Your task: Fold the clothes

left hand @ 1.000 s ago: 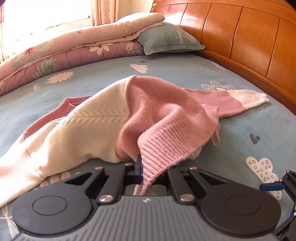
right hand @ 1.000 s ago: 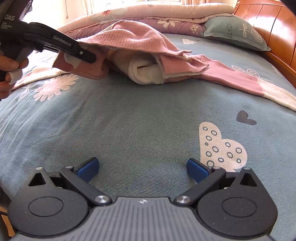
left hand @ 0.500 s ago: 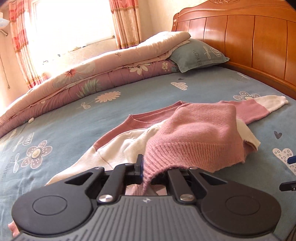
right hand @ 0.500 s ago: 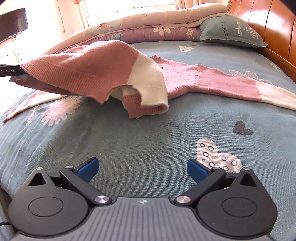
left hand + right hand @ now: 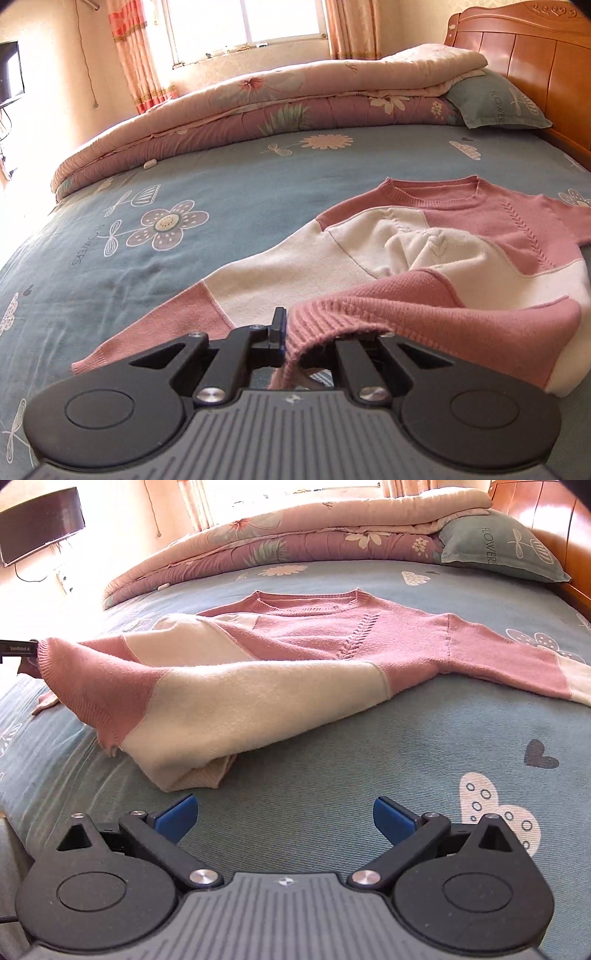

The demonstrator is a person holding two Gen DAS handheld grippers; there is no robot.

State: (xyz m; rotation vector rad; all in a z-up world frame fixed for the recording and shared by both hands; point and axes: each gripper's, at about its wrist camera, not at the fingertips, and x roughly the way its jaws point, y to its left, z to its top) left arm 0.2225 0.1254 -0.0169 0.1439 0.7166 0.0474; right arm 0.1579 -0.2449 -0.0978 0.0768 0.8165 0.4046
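A pink and cream knitted sweater (image 5: pixel 436 251) lies spread on the blue bed, neckline toward the quilt. My left gripper (image 5: pixel 291 343) is shut on the sweater's ribbed pink hem, holding that corner lifted off the bed. In the right wrist view the same sweater (image 5: pixel 295 653) stretches across the middle, its hem corner pinched at the far left by the left gripper (image 5: pixel 26 651). One sleeve (image 5: pixel 517 664) runs out to the right. My right gripper (image 5: pixel 284 812) hovers low over bare sheet in front of the sweater, open and holding nothing.
A rolled pink floral quilt (image 5: pixel 258 107) and a grey-blue pillow (image 5: pixel 495 103) lie along the far side. The wooden headboard (image 5: pixel 535 62) rises at the right. The blue patterned sheet (image 5: pixel 369 775) covers the bed. A dark screen (image 5: pixel 40 520) hangs on the wall at left.
My left gripper has pulled the hem back and to the left, unrolling the bunched sweater so its front and neckline now lie open. The right gripper stayed open and nearly still.
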